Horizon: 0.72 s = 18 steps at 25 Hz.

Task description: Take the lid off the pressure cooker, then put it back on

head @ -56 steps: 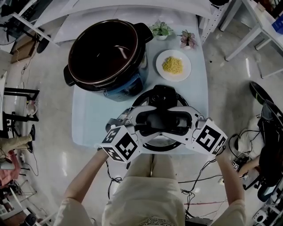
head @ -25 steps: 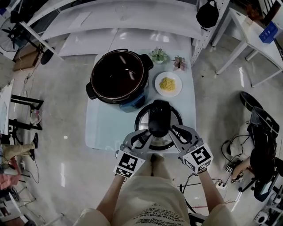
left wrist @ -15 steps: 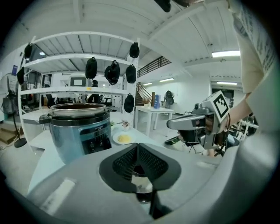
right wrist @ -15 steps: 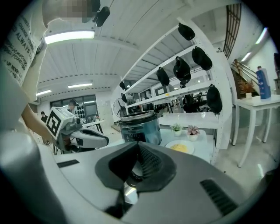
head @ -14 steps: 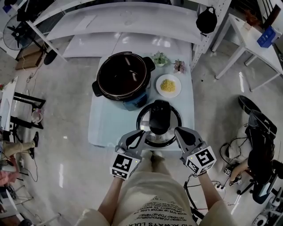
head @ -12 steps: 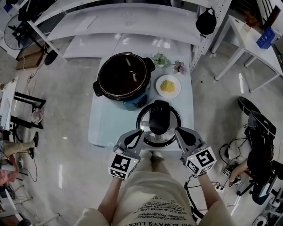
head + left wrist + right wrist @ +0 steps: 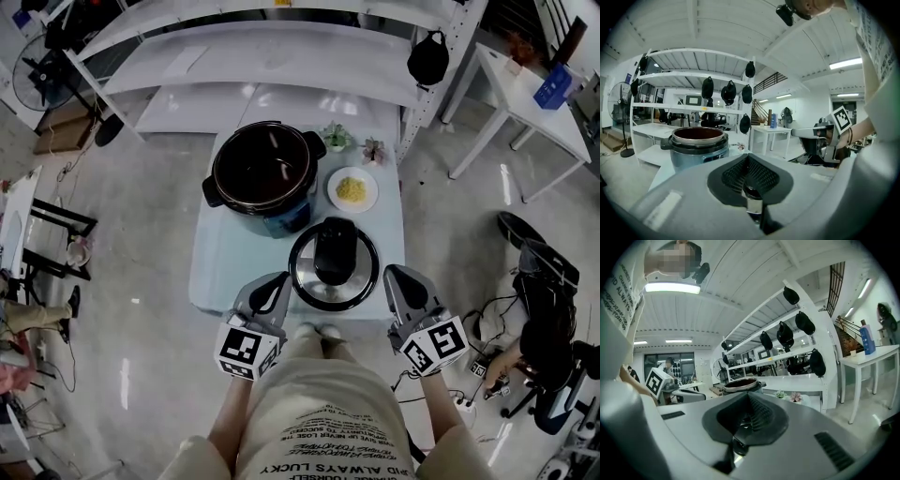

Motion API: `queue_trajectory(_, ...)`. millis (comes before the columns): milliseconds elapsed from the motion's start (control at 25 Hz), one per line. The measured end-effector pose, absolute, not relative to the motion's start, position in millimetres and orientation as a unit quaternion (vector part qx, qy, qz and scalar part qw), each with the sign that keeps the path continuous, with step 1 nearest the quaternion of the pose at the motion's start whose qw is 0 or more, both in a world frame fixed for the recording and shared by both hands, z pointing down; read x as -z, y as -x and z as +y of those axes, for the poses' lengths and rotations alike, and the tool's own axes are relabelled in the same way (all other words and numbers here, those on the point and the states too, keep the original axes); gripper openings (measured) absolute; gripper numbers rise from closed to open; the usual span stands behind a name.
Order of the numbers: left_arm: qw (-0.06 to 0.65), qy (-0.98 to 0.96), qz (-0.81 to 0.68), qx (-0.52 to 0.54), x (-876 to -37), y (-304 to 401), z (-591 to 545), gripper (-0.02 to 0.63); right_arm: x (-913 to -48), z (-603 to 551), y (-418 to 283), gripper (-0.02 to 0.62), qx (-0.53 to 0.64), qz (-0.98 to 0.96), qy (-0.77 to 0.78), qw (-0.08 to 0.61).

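The open pressure cooker stands at the back left of the small table, its dark pot bare. Its round lid, with a black handle, lies flat on the table near the front edge. My left gripper hangs at the table's front edge, left of the lid and apart from it, shut on nothing. My right gripper is just right of the lid, also shut and empty. In the left gripper view the cooker stands beyond the shut jaws and the right gripper shows at the right.
A white plate of yellow food and two small potted plants stand right of the cooker. White shelving runs behind the table. A white side table and a seated person are at the right.
Both grippers have drawn back from the lid's handle, moved apart and up, and their jaws have closed. The lid stays on the table.
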State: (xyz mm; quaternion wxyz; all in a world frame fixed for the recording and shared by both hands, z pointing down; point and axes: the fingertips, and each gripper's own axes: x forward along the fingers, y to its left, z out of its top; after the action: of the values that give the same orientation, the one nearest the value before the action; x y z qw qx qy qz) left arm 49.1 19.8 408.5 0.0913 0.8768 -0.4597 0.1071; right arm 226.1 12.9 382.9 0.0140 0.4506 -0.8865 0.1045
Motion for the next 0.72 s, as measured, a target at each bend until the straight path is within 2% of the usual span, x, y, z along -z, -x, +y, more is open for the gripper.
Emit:
queue_trajectory(280,0.093,-0.878,-0.453,-0.123,-415.8,-41.1,11.8,0.026,-381.7,12.5,-228.5,0.006,-0.123,-0.879,-0.460,-0.013)
queue_trajectory(560,0.102,-0.894,-0.411,-0.144,-431.4,-47.3,3.7,0.029,-402.9,6.7,-223.2,0.011,-0.131,-0.874,-0.468,0.012)
queue_trajectory(600,0.104,-0.897,-0.405,-0.142,-432.3,-49.2,1.6,0.048,-405.2,5.7,-222.2,0.034,-0.133,-0.875,-0.466,0.013)
queue_trajectory(680,0.109,-0.905,-0.388,-0.141,-435.3,-54.2,-1.6,0.175,-411.5,4.2,-218.9,0.132,-0.137,-0.880,-0.454,0.020)
queue_trajectory(720,0.108,-0.909,-0.377,-0.145,-437.9,-57.2,-2.6,0.203,-415.8,3.7,-216.5,0.149,-0.136,-0.884,-0.446,0.029)
